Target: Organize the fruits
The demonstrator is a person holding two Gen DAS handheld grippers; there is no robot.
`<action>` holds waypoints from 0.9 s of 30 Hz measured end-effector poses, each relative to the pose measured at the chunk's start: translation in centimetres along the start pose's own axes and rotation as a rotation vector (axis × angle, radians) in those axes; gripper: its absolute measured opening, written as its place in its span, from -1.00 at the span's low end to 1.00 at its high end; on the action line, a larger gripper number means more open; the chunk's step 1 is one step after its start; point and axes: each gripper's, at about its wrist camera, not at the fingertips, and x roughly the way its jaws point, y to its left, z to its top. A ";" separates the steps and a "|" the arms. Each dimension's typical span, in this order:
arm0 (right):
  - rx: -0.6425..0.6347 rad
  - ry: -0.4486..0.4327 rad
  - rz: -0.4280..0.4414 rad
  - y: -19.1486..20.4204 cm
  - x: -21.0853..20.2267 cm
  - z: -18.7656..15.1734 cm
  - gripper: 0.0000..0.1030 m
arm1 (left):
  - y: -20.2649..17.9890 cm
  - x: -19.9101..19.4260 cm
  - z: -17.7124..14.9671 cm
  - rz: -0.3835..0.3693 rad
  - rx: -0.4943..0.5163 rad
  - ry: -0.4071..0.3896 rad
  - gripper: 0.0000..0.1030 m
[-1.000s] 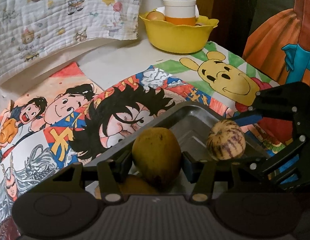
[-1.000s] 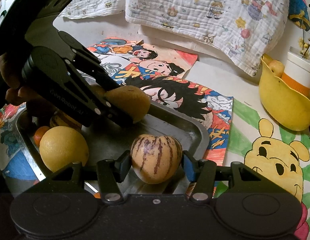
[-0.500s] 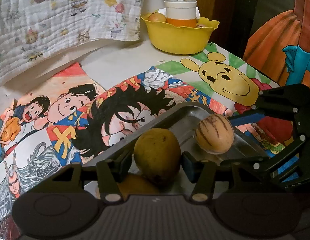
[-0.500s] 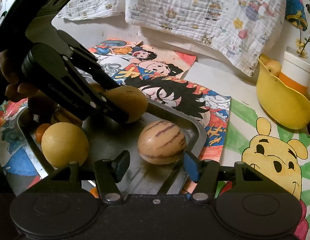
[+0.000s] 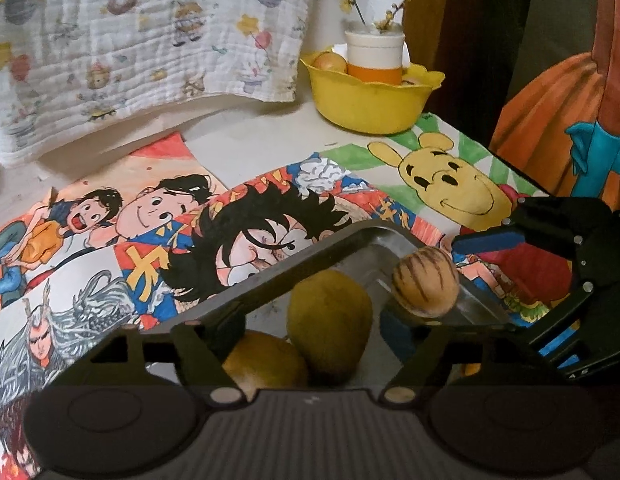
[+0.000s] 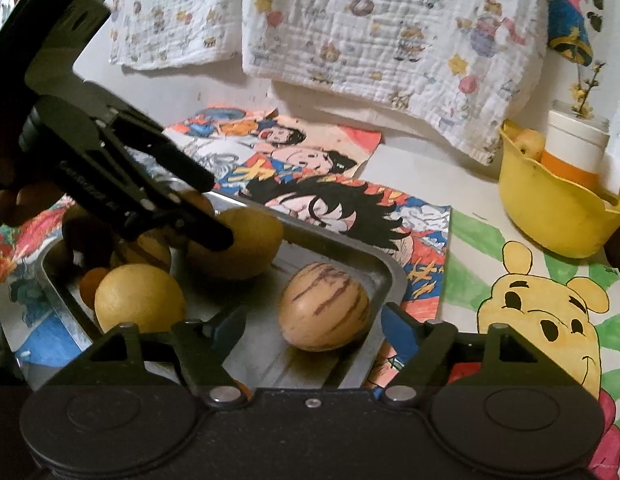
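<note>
A metal tray holds several fruits. My left gripper is open; the brownish-yellow fruit stands between its spread fingers on the tray, beside a similar fruit. My right gripper is open and pulled back from the striped tan fruit, which lies near the tray's corner and also shows in the left wrist view. A yellow round fruit lies at the tray's left. The left gripper also shows in the right wrist view over the brownish fruit.
A yellow bowl with a white and orange cup and a fruit stands at the back right. Cartoon drawings cover the table. A printed white cloth hangs at the back. More small fruits lie at the tray's left.
My right gripper opened, let the striped fruit down on the tray and drew back. My left gripper then opened around the brownish-yellow fruit, which now rests on the tray.
</note>
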 end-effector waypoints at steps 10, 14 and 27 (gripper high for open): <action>0.007 -0.058 -0.002 0.6 -1.5 0.0 0.69 | 0.2 -3.3 -1.7 0.045 -0.096 -0.108 0.91; 0.019 -0.082 -0.009 0.9 -2.2 0.1 0.75 | 0.2 -4.8 -2.5 0.086 -0.126 -0.159 0.98; 0.072 -0.164 0.010 2.2 -3.4 -0.1 0.96 | -0.1 -7.8 -6.6 0.211 -0.208 -0.249 0.99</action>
